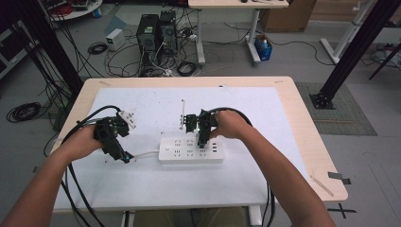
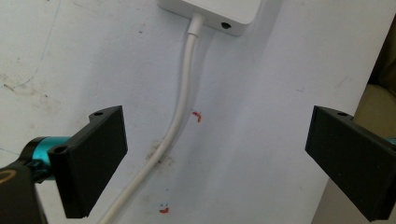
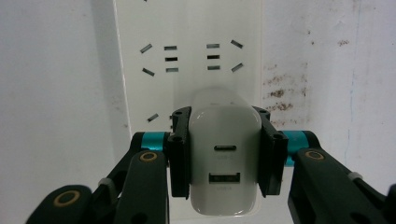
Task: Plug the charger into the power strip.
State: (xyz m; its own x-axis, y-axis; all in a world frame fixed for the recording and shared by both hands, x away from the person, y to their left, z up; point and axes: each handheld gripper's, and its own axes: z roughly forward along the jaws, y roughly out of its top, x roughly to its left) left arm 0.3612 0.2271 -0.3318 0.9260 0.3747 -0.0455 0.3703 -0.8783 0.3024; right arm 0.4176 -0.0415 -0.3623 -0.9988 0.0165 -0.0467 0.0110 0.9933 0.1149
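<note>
A white power strip (image 1: pixel 191 150) lies in the middle of the white mat, its white cord (image 2: pixel 180 114) running left. My right gripper (image 3: pixel 225 156) is shut on a white USB charger (image 3: pixel 225 163), one jaw on each side of it, right over the strip's sockets (image 3: pixel 191 58). In the high view the right gripper (image 1: pixel 204 135) points down at the strip's right half. My left gripper (image 1: pixel 118 151) hovers left of the strip's end, jaws open wide (image 2: pixel 219 163) astride the cord without touching it.
The mat (image 1: pixel 151 179) covers most of the light wooden table (image 1: pixel 307 142). A small white plug-like part (image 1: pixel 128 118) lies at the mat's left, a thin rod (image 1: pixel 182 113) stands behind the strip. Black cables trail from both grippers. Computers and cables sit on the floor beyond.
</note>
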